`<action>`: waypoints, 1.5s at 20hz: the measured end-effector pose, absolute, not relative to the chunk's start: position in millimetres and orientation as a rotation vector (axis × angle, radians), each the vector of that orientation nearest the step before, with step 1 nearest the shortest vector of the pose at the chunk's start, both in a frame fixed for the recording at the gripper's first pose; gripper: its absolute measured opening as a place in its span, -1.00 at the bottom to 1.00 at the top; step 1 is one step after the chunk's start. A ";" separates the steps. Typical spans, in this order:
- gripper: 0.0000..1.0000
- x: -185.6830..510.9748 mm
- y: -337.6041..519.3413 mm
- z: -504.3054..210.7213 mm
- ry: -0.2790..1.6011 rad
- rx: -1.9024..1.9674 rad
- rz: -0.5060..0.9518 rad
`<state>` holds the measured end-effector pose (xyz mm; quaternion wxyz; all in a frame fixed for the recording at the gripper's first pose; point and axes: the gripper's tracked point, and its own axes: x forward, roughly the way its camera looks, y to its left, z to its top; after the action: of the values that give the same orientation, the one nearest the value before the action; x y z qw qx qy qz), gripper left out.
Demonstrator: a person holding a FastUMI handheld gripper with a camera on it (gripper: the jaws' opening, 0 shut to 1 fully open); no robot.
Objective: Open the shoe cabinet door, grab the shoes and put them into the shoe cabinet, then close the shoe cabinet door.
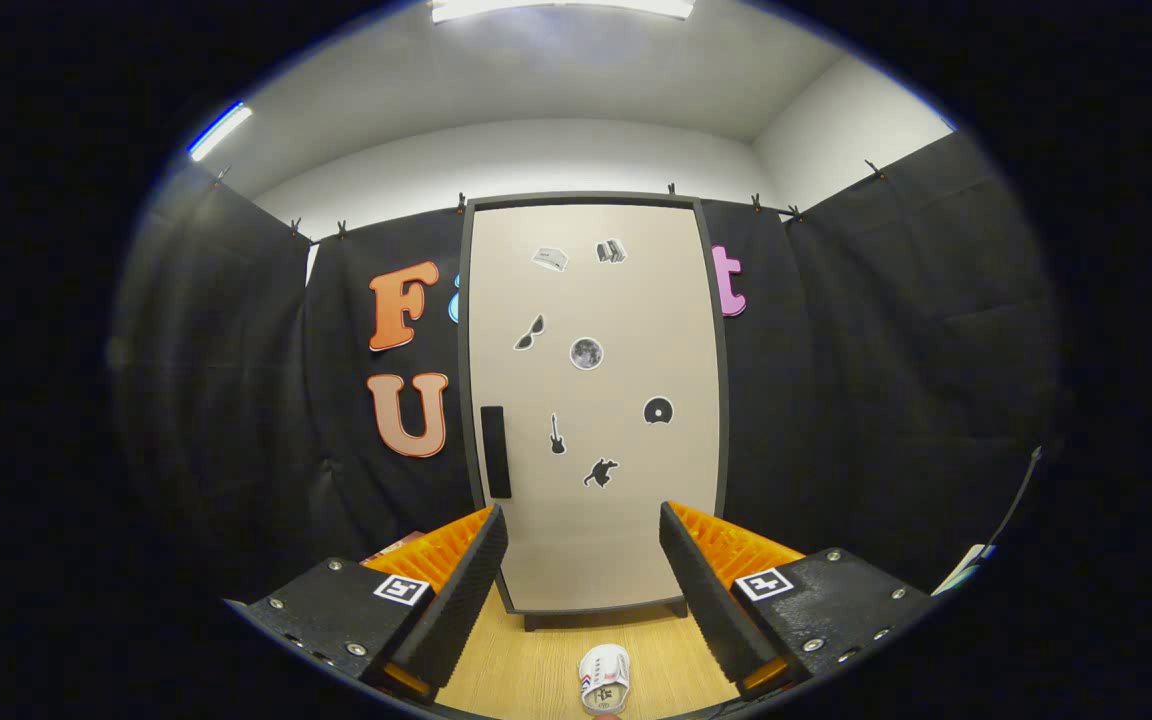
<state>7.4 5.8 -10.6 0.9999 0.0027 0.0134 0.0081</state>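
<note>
The shoe cabinet [591,400] stands upright beyond my fingers, a tall beige door in a dark frame, closed. A dark vertical handle [496,452] sits on the door's left side, and several small stickers dot the panel. My gripper [584,540] is open, its fingers spread wide with nothing between them, well short of the door. A small white shoe [604,678] with red and blue marks lies on the wooden floor below and between the fingers, toe pointing toward the cabinet.
Black cloth walls [886,380] flank the cabinet on both sides. The light wooden floor [536,660] runs from the shoe to the cabinet's feet. A white paper edge [966,565] shows at the right wall.
</note>
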 end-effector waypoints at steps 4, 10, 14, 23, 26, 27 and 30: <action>0.92 22.7 18.7 -13.5 0.035 -0.001 0.035; 0.92 56.4 46.0 -10.6 0.023 -0.004 0.061; 0.91 93.7 67.2 -13.4 0.005 -0.010 0.067; 0.91 204.1 111.1 -47.1 0.038 -0.003 0.080; 0.91 228.2 123.0 -56.8 0.053 -0.036 0.084; 0.91 234.5 127.0 -56.5 0.049 -0.041 0.089; 0.91 247.4 133.8 -57.3 0.041 -0.059 0.089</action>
<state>247.4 133.8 -57.3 0.9984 -0.0295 0.0203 0.0445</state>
